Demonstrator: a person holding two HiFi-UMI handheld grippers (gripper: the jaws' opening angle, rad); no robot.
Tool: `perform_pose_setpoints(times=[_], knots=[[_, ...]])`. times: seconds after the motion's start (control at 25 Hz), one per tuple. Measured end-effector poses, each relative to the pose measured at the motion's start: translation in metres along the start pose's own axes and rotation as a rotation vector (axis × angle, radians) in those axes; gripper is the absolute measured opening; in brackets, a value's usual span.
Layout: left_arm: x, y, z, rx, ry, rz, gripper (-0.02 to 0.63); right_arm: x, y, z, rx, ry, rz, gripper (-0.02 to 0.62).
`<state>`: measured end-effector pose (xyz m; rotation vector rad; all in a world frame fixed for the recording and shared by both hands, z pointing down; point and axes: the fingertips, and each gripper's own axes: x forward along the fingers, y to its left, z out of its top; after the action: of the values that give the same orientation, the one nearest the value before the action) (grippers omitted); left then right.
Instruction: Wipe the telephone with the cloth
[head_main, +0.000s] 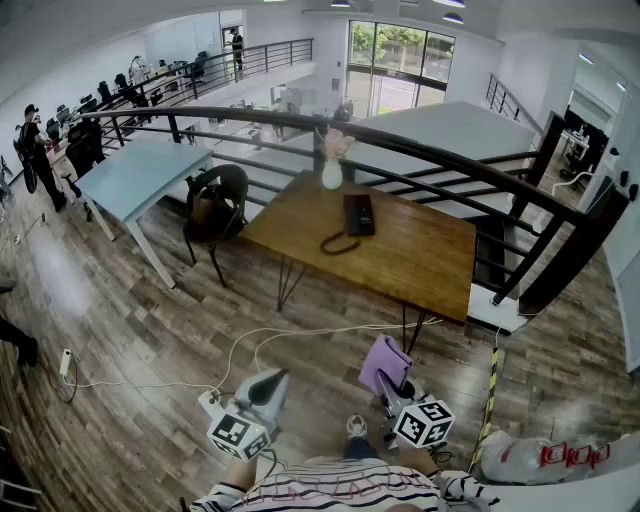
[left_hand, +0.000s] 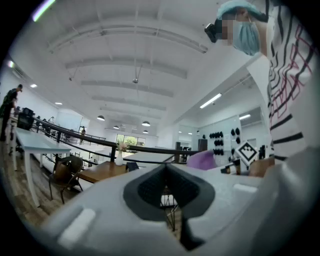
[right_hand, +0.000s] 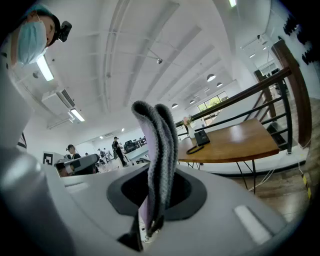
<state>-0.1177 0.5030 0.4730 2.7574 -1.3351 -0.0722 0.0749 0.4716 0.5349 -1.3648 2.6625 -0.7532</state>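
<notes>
The black telephone (head_main: 358, 214) lies on the wooden table (head_main: 420, 260) ahead of me, its coiled cord (head_main: 340, 243) looped at the near side, next to a white vase of flowers (head_main: 332, 172). Both grippers are held low near my body, well short of the table. My right gripper (head_main: 392, 385) is shut on a folded purple cloth (head_main: 385, 362), which stands up between the jaws in the right gripper view as cloth (right_hand: 157, 150). Beyond it I see the telephone (right_hand: 202, 137). My left gripper (head_main: 268, 388) is shut with nothing in it, as the left gripper (left_hand: 166, 169) view shows.
A dark chair (head_main: 215, 210) stands at the table's left end, and a light blue table (head_main: 140, 170) further left. A black railing (head_main: 450, 160) runs behind the table. White cables (head_main: 250, 350) and a power strip (head_main: 67, 365) lie on the wood floor. People stand far left.
</notes>
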Motion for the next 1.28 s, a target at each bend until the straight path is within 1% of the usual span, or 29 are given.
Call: perform_pose_setpoints(times=[0.24, 0.44, 0.56, 0.68, 0.8, 0.92, 1.08, 1.28], knots=[[0.009, -0.007, -0.006, -0.022, 0.005, -0.004, 0.002, -0.004, -0.002, 0.002, -0.007, 0.010, 0.002, 0.052], [0.028, 0.003, -0.008, -0.055, -0.012, 0.004, 0.002, 0.012, -0.017, 0.014, 0.028, 0.025, 0.048, 0.055], [0.054, 0.012, -0.004, -0.058, -0.018, 0.025, 0.002, 0.028, -0.037, 0.031, 0.016, 0.025, 0.059, 0.055], [0.089, 0.018, 0.001, -0.044, -0.024, 0.034, 0.002, 0.046, -0.061, 0.050, 0.015, 0.027, 0.079, 0.055], [0.126, 0.024, 0.005, -0.040, -0.029, 0.061, 0.002, 0.062, -0.090, 0.068, 0.025, 0.036, 0.098, 0.055], [0.161, 0.025, 0.002, -0.059, -0.031, 0.086, 0.002, 0.073, -0.122, 0.084, 0.029, 0.049, 0.111, 0.055], [0.204, 0.024, -0.002, -0.052, -0.034, 0.115, 0.002, 0.086, -0.162, 0.103, 0.024, 0.064, 0.134, 0.055], [0.242, 0.029, -0.010, -0.053, -0.021, 0.156, 0.002, 0.105, -0.196, 0.119, 0.018, 0.087, 0.169, 0.055]])
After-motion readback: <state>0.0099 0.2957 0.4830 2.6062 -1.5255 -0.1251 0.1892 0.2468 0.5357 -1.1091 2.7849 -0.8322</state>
